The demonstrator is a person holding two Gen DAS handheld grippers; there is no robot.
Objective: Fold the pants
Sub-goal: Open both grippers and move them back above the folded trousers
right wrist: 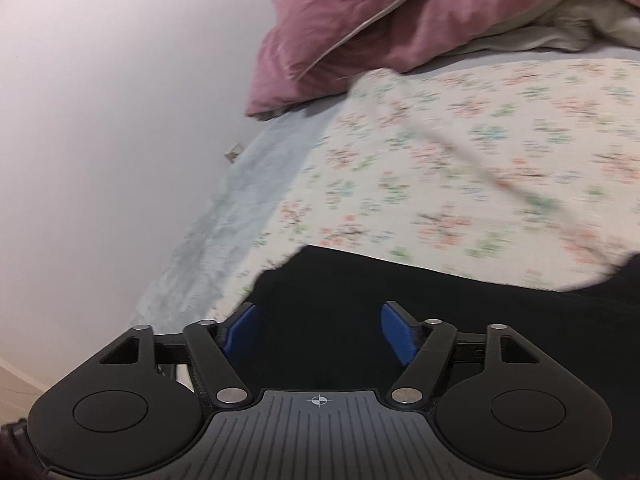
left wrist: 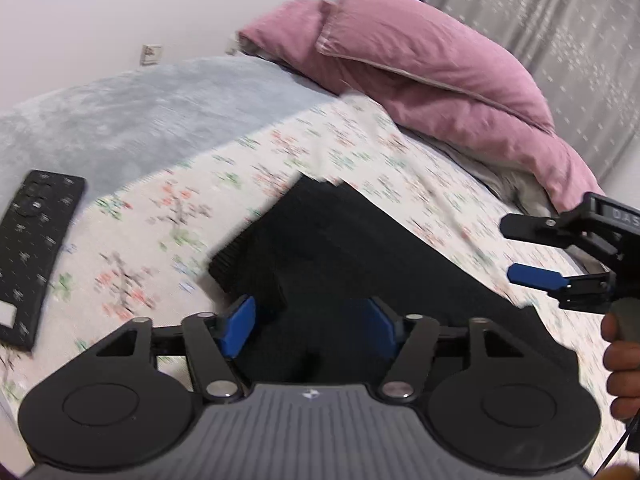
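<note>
Floral bedsheet, black pants edge-on, both grippers' fingers spread, ungripped

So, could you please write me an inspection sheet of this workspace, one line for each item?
Surface: bed with floral sheet and grey blanket.
Job's things: black pants lying on the floral sheet, partly folded.
Clutter: remote control on the sheet, apart from the pants.
Grippers: left claw open over the pants; right claw open over the pants; neither holds cloth.
Cables: thin dark cable at the right edge, below the right hand.
Surroundings: pink duvet, white wall, wall socket, grey curtain.
</note>
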